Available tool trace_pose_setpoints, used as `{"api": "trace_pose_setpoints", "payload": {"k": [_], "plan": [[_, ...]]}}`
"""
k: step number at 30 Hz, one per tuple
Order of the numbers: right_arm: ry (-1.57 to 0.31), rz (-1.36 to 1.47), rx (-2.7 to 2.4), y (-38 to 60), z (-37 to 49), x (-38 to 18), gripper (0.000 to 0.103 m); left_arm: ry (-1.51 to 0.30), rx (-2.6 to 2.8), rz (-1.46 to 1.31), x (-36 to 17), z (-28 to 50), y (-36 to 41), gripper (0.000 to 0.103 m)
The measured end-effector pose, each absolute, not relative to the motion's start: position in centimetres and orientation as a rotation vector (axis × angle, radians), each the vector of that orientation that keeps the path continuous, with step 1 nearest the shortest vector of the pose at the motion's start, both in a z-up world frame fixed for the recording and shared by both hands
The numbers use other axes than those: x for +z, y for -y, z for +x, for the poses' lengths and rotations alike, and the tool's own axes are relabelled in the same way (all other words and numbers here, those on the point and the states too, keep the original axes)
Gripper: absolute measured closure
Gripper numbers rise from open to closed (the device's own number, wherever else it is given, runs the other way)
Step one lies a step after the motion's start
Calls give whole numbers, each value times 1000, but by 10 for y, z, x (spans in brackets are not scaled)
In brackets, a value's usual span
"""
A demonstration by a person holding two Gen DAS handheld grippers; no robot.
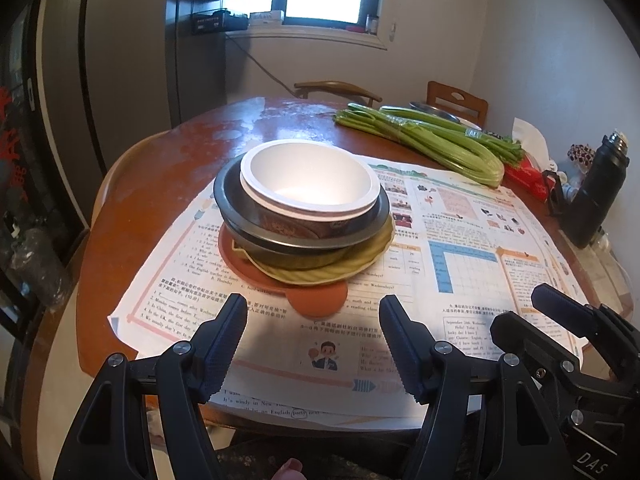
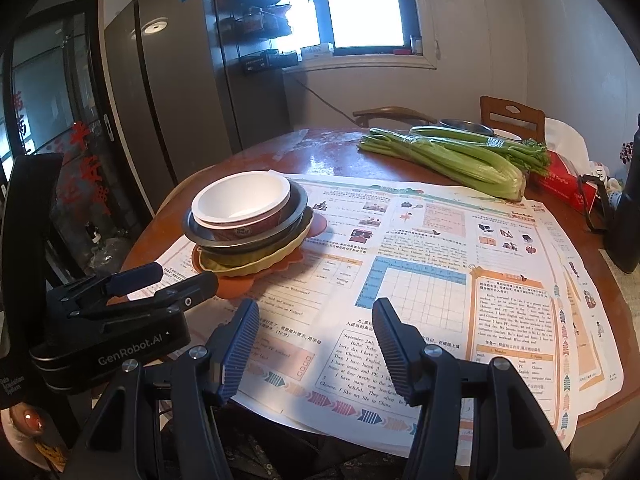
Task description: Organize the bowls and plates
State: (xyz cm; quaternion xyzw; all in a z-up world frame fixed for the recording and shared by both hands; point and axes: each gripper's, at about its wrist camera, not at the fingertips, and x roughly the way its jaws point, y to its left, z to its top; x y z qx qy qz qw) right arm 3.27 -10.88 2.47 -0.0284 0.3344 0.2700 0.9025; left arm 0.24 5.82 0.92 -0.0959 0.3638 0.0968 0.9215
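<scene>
Four dishes are sitting nested in one stack on the printed paper sheets (image 1: 460, 264) covering the round table (image 1: 168, 184): a white bowl (image 1: 310, 178) on top, inside a dark metal bowl (image 1: 236, 216), over a yellow fluted dish (image 1: 320, 274), all resting on an orange plate (image 1: 318, 300) whose rim is poking out from under the stack. In the left wrist view the plate is mostly being hidden by the dishes above it. The pattern on the white bowl's outer wall is too small to read.

Both grippers are hovering over the near edge of the sheets, well short of the stack. The left gripper (image 1: 313, 344) is standing released, its jaws wide apart and holding nothing; the right gripper (image 2: 316, 348) is likewise standing apart and empty. Each is showing in the other's view, cut off by the frame edge.

Behind the stack, celery (image 1: 432, 140) is lying across the far side of the table, partly hiding a metal basin (image 2: 466, 125). A dark flask (image 1: 596, 192) is standing at the right edge, cropped in the right wrist view. A fingertip (image 1: 289, 470) is just peeking in at the bottom.
</scene>
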Motion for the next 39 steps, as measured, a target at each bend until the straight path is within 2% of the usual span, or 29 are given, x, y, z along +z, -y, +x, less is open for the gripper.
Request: {"api": "trace_pose_setpoints", "payload": {"k": [39], "plan": [[-746,-65,550,106,33,12,45,-788,192,-191,-6,4,-61,33]]}}
